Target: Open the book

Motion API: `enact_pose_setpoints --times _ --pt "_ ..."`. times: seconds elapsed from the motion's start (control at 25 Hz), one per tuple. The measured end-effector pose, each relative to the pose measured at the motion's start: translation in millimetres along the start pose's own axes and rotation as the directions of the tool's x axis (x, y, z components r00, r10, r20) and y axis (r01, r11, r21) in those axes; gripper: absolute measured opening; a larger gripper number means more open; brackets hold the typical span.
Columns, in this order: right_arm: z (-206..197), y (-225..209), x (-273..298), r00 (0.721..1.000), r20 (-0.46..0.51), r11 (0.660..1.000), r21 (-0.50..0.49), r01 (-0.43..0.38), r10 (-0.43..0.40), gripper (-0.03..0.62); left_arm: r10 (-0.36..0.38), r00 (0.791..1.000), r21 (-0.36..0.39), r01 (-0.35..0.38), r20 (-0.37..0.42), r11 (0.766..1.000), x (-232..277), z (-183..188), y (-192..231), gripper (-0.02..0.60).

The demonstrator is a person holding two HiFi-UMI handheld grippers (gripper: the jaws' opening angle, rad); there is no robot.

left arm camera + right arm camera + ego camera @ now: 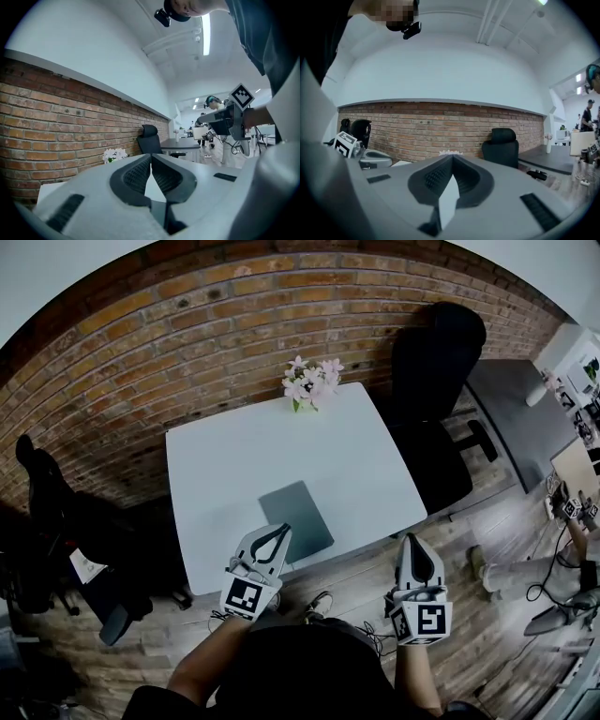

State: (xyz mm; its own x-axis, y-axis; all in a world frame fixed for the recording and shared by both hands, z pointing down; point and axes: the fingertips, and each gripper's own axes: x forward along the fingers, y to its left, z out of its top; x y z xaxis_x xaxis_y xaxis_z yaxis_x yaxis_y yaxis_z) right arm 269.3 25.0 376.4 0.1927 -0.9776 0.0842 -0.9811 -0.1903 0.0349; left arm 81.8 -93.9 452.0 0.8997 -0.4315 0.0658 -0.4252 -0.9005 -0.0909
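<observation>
Only the head view shows the closed book (296,519) on the table (234,465).

left hand-held gripper (284,529): jaws together, level | right hand-held gripper (412,540): jaws together, level

Slate grey, unpatterned cover on the book (296,518), against the plain white of the surface (216,474); at 12 o'clock from it, pale pink and white flowers (312,382) with a touch of green. Light grey shells and black, finely ribbed pads (136,176) on left gripper (284,528) and right gripper (410,538), each with a white cube (246,596) bearing black square markers. Red-brown brick wall (187,324) with pale mortar lines, black chair (436,381) at 2 o'clock, grey-brown planked floor (356,582).
</observation>
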Motion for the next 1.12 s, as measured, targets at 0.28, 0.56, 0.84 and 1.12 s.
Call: enact_pose_setpoints --times 0.28,0.56,0.84,1.12 --pt "-23.3 -3.1 7.8 0.998 -0.051 0.999 0.019 -0.042 0.043 0.011 -0.011 0.993 0.078 0.02 -0.117 0.997 27.2 -47.7 -12.5 0.028" --pt "-39.9 -10.7 18.3 0.994 -0.093 0.997 0.035 -0.061 0.065 0.011 -0.01 0.973 0.029 0.017 -0.229 0.999 43.1 -103.0 -26.1 0.065" --pt "-47.4 -10.6 33.0 0.988 -0.092 0.992 0.042 -0.12 0.123 0.011 -0.02 0.949 0.036 0.033 -0.315 0.999 59.8 -137.1 -36.3 0.098" --pt "-53.3 -12.5 39.5 0.981 -0.137 0.991 0.038 -0.132 0.136 0.011 -0.064 0.904 0.141 0.135 -0.423 0.981 77.8 -170.2 -63.9 0.129"
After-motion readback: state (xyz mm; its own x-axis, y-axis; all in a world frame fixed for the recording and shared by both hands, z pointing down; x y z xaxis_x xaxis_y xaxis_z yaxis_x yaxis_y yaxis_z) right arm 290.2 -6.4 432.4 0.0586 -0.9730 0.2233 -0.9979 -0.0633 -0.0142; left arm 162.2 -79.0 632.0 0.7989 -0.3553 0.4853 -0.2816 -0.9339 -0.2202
